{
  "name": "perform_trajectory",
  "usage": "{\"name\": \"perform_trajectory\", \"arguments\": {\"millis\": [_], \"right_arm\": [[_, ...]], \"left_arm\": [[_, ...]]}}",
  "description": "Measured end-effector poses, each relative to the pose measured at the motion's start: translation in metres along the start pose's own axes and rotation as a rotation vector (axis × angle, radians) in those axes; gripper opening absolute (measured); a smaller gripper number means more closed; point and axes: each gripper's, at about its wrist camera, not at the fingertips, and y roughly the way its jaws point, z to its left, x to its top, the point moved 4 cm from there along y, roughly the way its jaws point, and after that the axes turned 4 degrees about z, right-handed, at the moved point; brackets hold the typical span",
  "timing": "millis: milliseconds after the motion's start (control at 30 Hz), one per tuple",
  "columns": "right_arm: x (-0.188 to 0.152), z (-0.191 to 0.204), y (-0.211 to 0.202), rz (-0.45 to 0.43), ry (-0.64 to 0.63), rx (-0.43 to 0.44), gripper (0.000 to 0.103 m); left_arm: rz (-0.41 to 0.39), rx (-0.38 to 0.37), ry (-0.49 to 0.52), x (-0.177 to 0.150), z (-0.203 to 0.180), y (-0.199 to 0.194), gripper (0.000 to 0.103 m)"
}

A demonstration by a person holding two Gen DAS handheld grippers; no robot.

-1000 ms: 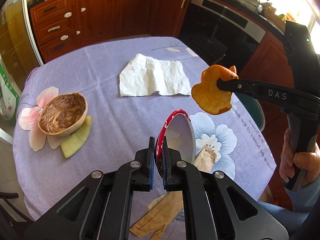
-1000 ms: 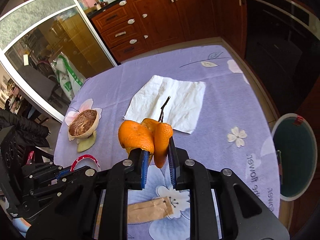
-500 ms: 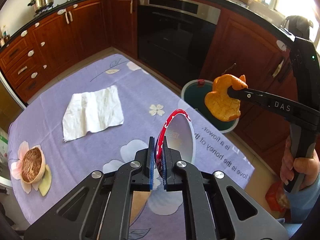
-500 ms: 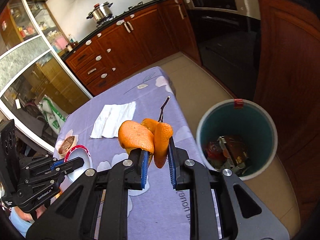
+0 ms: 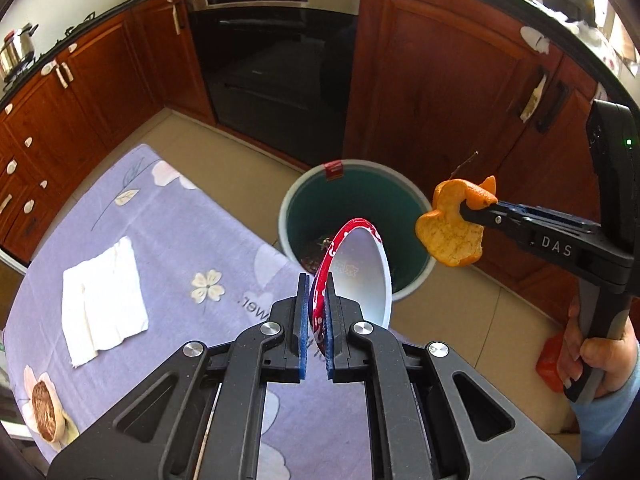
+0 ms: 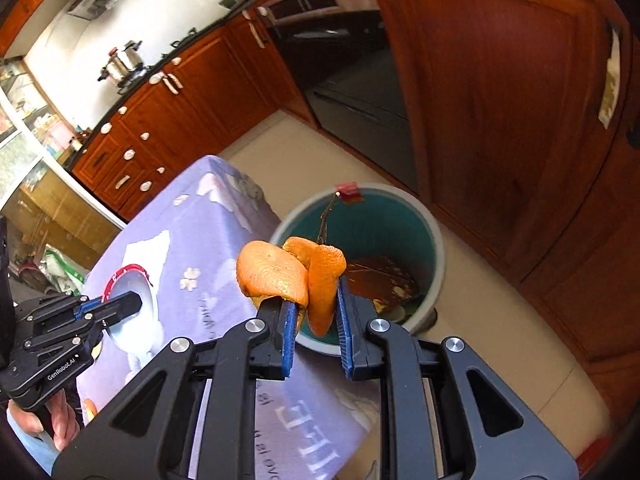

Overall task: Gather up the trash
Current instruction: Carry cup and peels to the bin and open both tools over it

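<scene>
The left gripper is clamped on the rim of a red-edged white paper bowl, held on edge above the near side of the trash bin. The right gripper is closed on a curled orange peel with a thin stem projecting from its top; in the left wrist view the peel hangs just right of the bin rim, though its height above the bin cannot be judged. The teal bin stands on the tiled floor, just beyond the far right edge of the table, and already contains dark scraps. A white paper napkin lies flat at the left of the floral purple tablecloth. A brown husk rests at the table's near left edge.
</scene>
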Motion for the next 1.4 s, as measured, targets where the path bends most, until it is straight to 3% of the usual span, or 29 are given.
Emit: {"name": "perform_trajectory", "arguments": {"millis": [267,800,833,867,900,967,1033,1133,1200,1400], "right_arm": [[0.008,-0.025,0.036,0.057,0.035,-0.064,0.017],[0.02,-0.036,0.087,0.142,0.042,-0.134,0.021],[0.022,-0.036,0.088,0.141,0.044,-0.129,0.023],[0.022,-0.036,0.088,0.138,0.05,-0.117,0.034],[0.024,-0.037,0.088,0.133,0.056,-0.118,0.049],[0.027,-0.041,0.086,0.123,0.071,-0.114,0.058],[0.029,-0.045,0.083,0.111,0.098,-0.092,0.078],[0.03,-0.045,0.078,0.104,0.108,-0.089,0.08],[0.03,-0.045,0.077,0.109,0.123,-0.082,0.087],[0.026,-0.04,0.072,0.124,0.125,-0.087,0.088]], "left_arm": [[0.067,-0.059,0.001,0.024,-0.024,0.055,0.007],[0.146,-0.069,0.038,0.05,-0.033,0.114,0.01],[0.155,-0.07,0.042,0.051,-0.034,0.117,0.021],[0.159,-0.059,0.045,0.052,-0.034,0.117,0.044],[0.152,-0.031,0.044,0.053,-0.033,0.117,0.051],[0.119,0.003,0.041,0.055,-0.03,0.115,0.061],[0.126,-0.01,0.026,0.054,-0.026,0.113,0.068],[0.12,-0.004,0.009,0.052,-0.02,0.108,0.072],[0.121,-0.008,-0.002,0.05,-0.018,0.105,0.075],[0.108,-0.006,-0.023,0.045,-0.016,0.096,0.085]]}}
